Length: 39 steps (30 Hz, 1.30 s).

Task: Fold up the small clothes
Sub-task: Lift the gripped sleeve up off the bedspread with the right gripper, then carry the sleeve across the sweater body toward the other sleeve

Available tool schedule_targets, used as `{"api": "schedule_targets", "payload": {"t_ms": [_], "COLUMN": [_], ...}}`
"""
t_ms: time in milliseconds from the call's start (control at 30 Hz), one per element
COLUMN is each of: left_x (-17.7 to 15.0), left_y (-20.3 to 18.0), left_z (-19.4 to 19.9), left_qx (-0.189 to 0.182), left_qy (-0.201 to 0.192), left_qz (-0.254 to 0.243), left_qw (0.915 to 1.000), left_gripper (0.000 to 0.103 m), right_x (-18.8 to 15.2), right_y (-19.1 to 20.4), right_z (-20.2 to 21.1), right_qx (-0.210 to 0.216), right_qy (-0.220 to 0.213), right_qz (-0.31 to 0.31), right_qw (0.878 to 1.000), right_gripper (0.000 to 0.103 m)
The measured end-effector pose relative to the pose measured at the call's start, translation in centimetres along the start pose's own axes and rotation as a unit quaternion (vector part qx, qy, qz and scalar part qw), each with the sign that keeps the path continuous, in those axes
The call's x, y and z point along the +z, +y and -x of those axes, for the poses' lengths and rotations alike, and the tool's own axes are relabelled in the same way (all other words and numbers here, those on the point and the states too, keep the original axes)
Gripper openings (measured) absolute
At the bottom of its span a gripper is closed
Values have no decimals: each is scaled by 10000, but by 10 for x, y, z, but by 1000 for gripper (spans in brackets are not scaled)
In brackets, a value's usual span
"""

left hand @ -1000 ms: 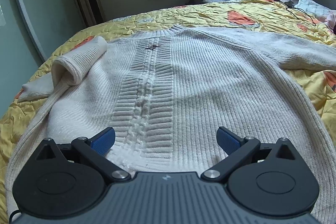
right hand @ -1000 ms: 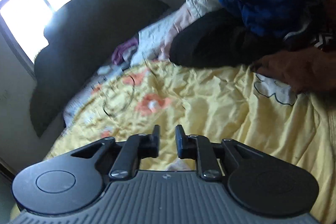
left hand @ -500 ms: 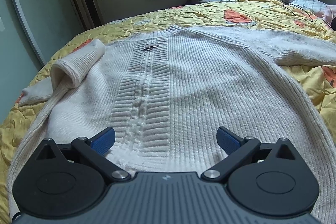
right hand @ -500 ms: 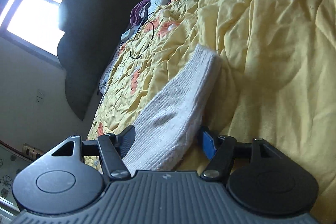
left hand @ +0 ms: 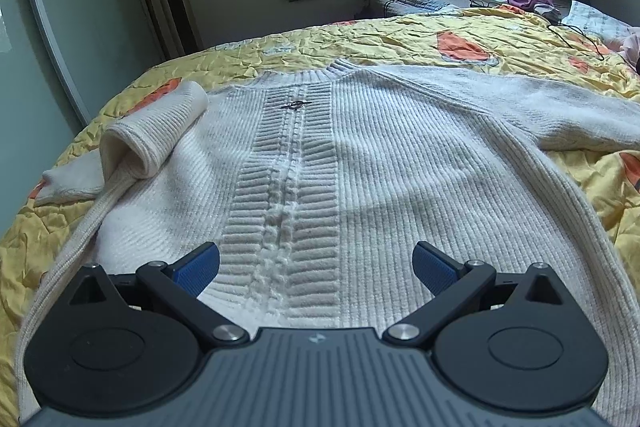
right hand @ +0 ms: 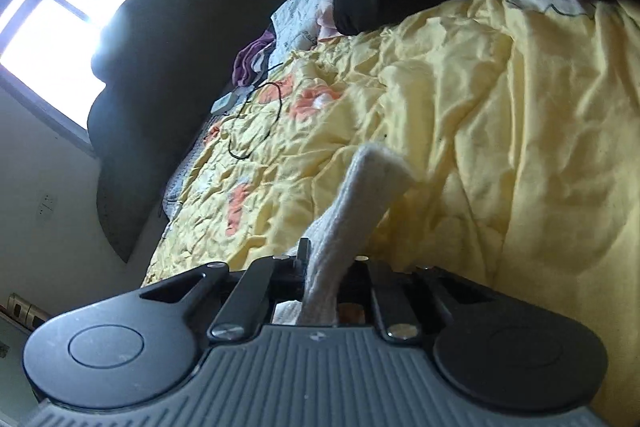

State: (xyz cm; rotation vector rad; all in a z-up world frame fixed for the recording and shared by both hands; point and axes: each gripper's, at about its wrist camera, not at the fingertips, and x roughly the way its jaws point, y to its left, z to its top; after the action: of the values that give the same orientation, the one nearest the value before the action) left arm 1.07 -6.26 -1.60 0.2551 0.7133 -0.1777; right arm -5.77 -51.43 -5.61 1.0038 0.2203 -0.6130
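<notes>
Cream ribbed knit, a sweater, is laid flat on the yellow bedspread, body unfolded. One sleeve is already turned inward. The other sleeve's cuff is clamped in the right gripper, lifted for folding. The left gripper is held spread wide above the hem, grasping nothing. Body folds are judged outstanding.

There's the bed, yellow flowered quilt wrinkled, cream knit sweater spread flat on it, black cable lying near the pillows.

One sweater, one bedspread, two tongs.
</notes>
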Motion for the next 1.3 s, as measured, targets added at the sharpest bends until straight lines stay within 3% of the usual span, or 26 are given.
{"api": "schedule_targets", "payload": {"t_ms": [133, 267, 400, 567, 700, 833, 1033, 1067, 1300], "left_x": [15, 16, 12, 14, 14, 8, 4, 4, 3], "left_y": [9, 11, 8, 8, 10, 8, 6, 6, 3], "left_z": [0, 1, -9, -9, -8, -14, -15, -16, -17], "left_qx": [-144, -117, 6, 73, 231, 186, 252, 229, 174], "left_qy": [-6, -86, 68, 37, -56, 99, 85, 107, 147], "left_qz": [219, 251, 182, 102, 113, 47, -63, -43, -56], "left_qw": [9997, 9996, 9998, 9999, 9997, 9998, 9996, 9997, 9997], "left_gripper": [103, 103, 103, 103, 103, 103, 103, 103, 103], "right_x": [25, 32, -6, -61, -109, -153, -164, -167, -169], "right_y": [40, 77, 99, 133, 171, 184, 167, 165, 163], "right_z": [13, 20, 3, -10, -10, -18, -41, -41, -41], "right_qx": [208, 58, -22, 524, 817, 764, 573, 575, 555], "right_qy": [-320, -717, -210, 512, 744, 1096, 1601, 1620, 1572], "right_qz": [607, 1517, 2272, 2607, 3237, 3701, 3486, 3490, 3601], "right_qw": [9974, 9858, 9736, 9626, 9397, 9193, 9217, 9212, 9179], "right_gripper": [11, 10, 11, 11, 11, 12, 15, 21, 22]}}
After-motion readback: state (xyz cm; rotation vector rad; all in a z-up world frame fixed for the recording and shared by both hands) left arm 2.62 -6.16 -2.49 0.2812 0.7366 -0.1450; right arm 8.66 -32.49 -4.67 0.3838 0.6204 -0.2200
